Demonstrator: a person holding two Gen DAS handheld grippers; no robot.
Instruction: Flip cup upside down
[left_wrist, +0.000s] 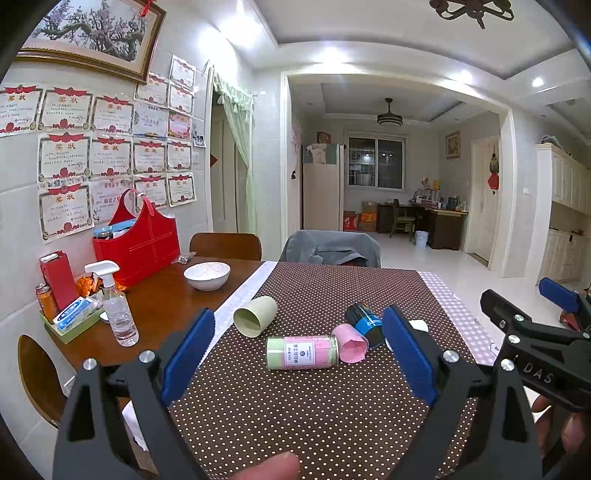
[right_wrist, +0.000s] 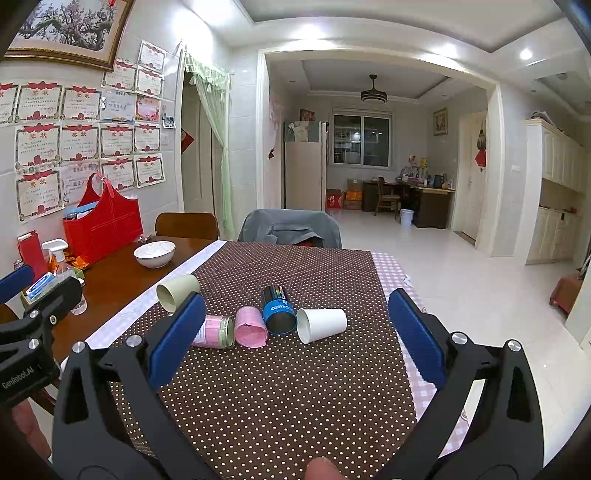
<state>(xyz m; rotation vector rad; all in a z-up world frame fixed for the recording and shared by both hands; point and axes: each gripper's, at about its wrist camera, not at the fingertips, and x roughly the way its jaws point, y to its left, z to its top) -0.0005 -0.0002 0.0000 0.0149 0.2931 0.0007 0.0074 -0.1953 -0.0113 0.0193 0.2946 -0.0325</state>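
Observation:
Several containers lie on their sides on the brown dotted cloth (left_wrist: 295, 413): a pale green cup (left_wrist: 255, 316) (right_wrist: 177, 292), a pink cup (left_wrist: 351, 342) (right_wrist: 251, 327), a white paper cup (right_wrist: 320, 325), a blue-black can (left_wrist: 365, 320) (right_wrist: 277, 309) and a glass jar with pink and green contents (left_wrist: 302, 352) (right_wrist: 216, 331). My left gripper (left_wrist: 299, 349) is open and empty, held above the cloth in front of the jar. My right gripper (right_wrist: 295, 332) is open and empty, facing the row of cups. The white cup is mostly hidden in the left wrist view.
A white bowl (left_wrist: 207, 276), a spray bottle (left_wrist: 116, 306), a red bag (left_wrist: 138, 242) and a green tray of small items (left_wrist: 70, 319) stand on the wooden table at the left. A chair with a grey jacket (left_wrist: 330, 249) stands at the far edge.

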